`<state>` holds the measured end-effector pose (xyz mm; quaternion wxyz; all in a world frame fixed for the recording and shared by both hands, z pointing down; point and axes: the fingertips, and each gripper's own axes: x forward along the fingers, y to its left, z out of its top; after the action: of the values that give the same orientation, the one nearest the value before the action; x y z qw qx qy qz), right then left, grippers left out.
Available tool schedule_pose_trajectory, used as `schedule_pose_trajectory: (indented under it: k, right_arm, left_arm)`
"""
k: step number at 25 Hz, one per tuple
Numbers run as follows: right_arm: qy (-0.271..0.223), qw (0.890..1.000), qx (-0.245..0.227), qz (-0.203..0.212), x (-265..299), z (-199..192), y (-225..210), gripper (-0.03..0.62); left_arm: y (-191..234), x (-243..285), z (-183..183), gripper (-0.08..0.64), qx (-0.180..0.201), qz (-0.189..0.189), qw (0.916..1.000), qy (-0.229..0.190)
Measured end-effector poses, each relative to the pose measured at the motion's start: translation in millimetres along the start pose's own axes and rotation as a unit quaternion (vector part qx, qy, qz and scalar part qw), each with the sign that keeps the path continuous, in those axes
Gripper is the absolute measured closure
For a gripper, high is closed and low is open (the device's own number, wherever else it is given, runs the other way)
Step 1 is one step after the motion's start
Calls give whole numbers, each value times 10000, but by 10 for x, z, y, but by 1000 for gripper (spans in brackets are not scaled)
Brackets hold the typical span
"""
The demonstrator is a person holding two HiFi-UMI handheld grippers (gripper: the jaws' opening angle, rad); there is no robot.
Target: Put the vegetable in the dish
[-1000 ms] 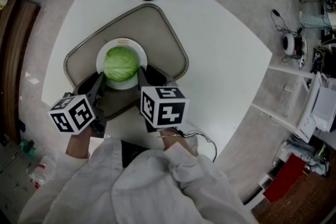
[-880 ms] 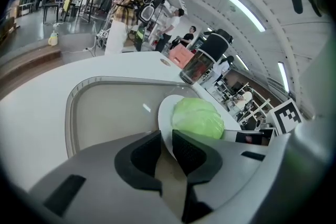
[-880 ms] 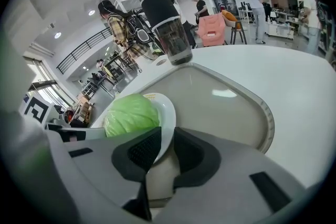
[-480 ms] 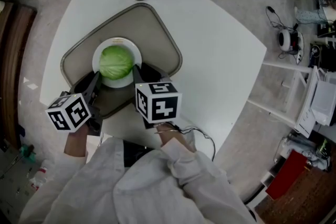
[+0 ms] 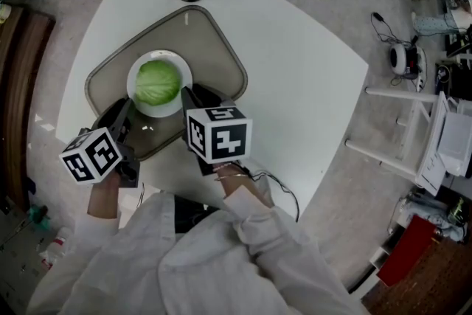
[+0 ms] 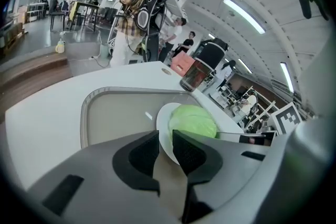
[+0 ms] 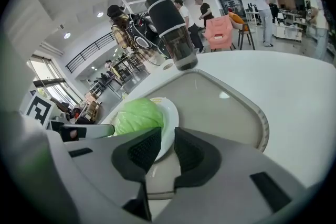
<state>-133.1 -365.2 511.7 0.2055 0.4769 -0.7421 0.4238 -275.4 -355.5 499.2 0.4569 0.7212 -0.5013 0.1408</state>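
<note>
I judge that the placing step is finished. The cabbage [image 5: 156,82] lies in the white dish [image 5: 164,54], about in its middle, and the dish stands on the grey tray [image 5: 221,63] on the white table [image 5: 295,70]. Nothing holds the vegetable now.

The left gripper [image 6: 166,139] has its jaws a little apart, with only a narrow gap. I see the tray and the dish rim beyond that gap, but nothing is between the pads. The right gripper [image 7: 167,136] shows the same: a small gap and no thing clamped. In the head view both grippers are at the near side of the dish, one on each side. The right tips are just beside the rim and the left tips a bit further off.

What remains, I think, is only to take both grippers away. This calls for a straight pull toward me and slightly up, so that no jaw catches the rim and pushes the dish on the tray.

About direction: the cabbage is nearly round, so I cannot name a real long axis. It sits like a dome with smooth leaves upward. I cannot see the stem end; probably it faces down.
</note>
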Motion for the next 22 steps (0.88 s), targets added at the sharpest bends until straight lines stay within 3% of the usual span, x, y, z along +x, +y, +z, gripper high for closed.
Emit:
schedule_pose_trajectory:
  k: [11, 22]
  right_arm:
    - [-1050, 9902, 33, 922, -987, 118, 66, 528]
    - [-1796, 9677, -626, 1655, -2247, -176, 71, 549]
  left_arm:
    - [-657, -358, -153, 495, 33, -146, 9976, -678]
    - [-1700, -948, -678, 496, 401, -480, 9886, -1372]
